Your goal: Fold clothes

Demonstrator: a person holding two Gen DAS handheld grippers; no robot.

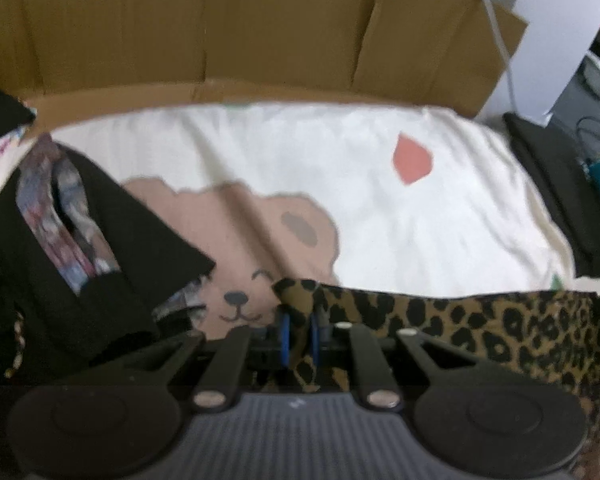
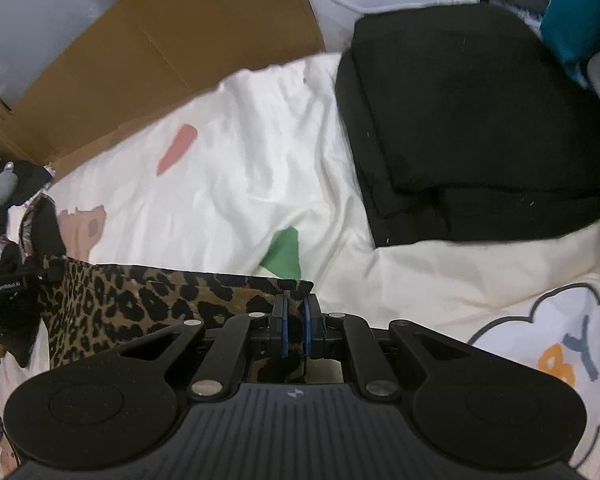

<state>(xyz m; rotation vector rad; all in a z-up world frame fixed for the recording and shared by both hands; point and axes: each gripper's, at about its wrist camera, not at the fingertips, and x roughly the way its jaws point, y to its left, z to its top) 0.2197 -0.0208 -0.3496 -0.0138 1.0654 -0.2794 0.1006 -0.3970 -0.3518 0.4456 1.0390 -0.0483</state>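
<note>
While stretched taut, leopard cloth (image 1: 480, 320) | left gripper (image 1: 299, 334), right gripper (image 2: 295, 330) jaws clamped on it | bedsheet (image 2: 228, 184) letter "Y"

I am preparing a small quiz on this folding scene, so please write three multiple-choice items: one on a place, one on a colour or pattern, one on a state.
1. Where does the folded black garment lie?
A. On the cream bedsheet, beyond the right claw
B. Inside the cardboard box
C. Between the two claws

2. What pattern has the cloth that both claws hold?
A. Blue stripes
B. Leopard print
C. Plain white

3. How does the right claw stand?
A. Wide open over the sheet
B. Shut on nothing
C. Shut on an edge of the cloth

Answers:
1. A: the right wrist view shows it resting on the sheet, further away than the claw.
2. B: the leopard-print cloth is tan with black spots, stretched from the left claw towards the right one.
3. C: its blue pads pinch the spotted fabric.
</note>
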